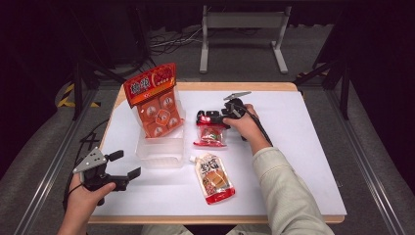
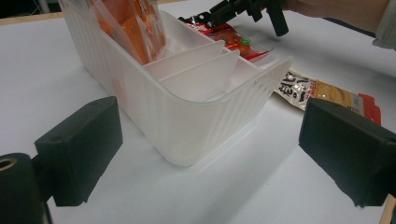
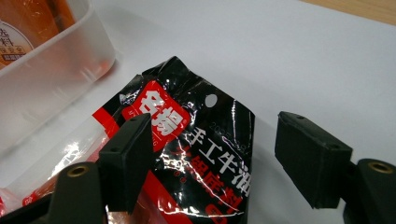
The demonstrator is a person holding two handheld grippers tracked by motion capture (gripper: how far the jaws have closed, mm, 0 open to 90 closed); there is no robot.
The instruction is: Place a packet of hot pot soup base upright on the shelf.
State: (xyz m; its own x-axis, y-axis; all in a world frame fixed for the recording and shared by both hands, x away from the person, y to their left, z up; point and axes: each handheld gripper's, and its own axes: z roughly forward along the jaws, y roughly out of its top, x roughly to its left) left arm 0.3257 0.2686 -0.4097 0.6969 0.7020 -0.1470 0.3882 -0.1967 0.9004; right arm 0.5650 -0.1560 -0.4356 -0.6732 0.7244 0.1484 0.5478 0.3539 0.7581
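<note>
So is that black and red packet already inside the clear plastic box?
No, the black and red packet lies on the white table beside the clear plastic box, under the right gripper.

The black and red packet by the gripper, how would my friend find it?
Start at the clear plastic bin on the white table. Just right of it lies the black and red packet, under the open right gripper. Unlike the spouted pouch nearer the person, its top is black.

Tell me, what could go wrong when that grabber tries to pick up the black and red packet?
The right hand-held gripper stands open over the black and red packet. Its crinkly top might slip or crumple in a pinch. The clear box lies close beside it, so a jaw could bump it and tip the tall orange pack.
</note>
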